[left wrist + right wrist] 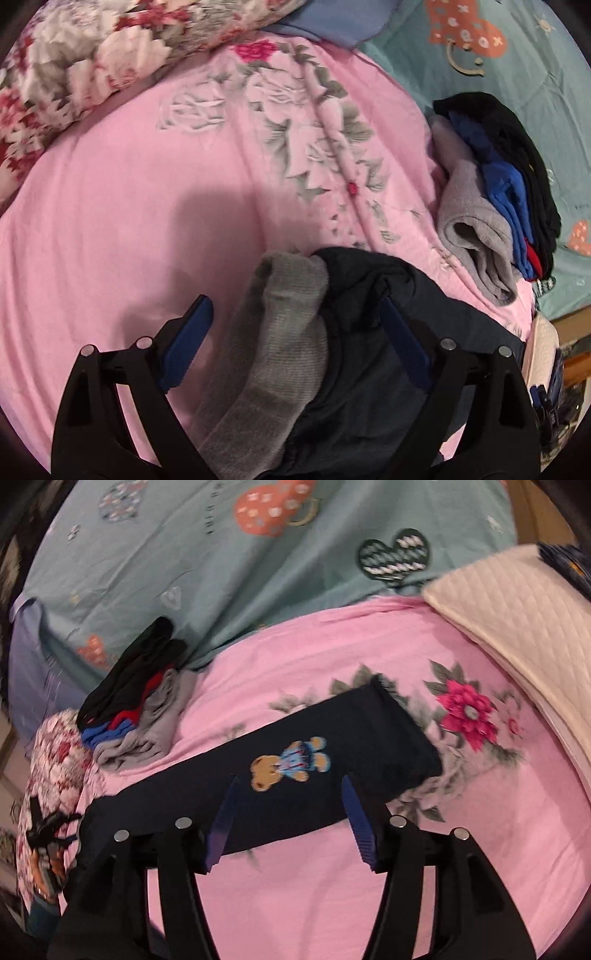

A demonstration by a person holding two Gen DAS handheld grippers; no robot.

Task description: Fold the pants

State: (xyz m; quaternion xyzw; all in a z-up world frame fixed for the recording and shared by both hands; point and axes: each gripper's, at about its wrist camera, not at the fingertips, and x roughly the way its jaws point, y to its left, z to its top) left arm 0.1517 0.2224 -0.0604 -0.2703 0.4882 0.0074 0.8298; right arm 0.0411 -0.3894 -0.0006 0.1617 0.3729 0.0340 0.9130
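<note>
Dark navy pants (295,775) with a bear patch (290,762) lie stretched across the pink floral blanket (369,867) in the right wrist view. My right gripper (290,794) hangs open just above them, blue fingers either side of the bear. In the left wrist view the pants' dark end (369,350) with its grey lining (280,332) lies bunched between the fingers of my left gripper (295,306), which is wide open. Its right finger (402,339) rests against the dark cloth.
A stack of folded clothes, grey, blue, red and black (491,192), sits at the blanket's edge, also in the right wrist view (136,709). A teal patterned sheet (221,572), a cream quilted pad (517,627) and a floral quilt (74,66) surround the blanket.
</note>
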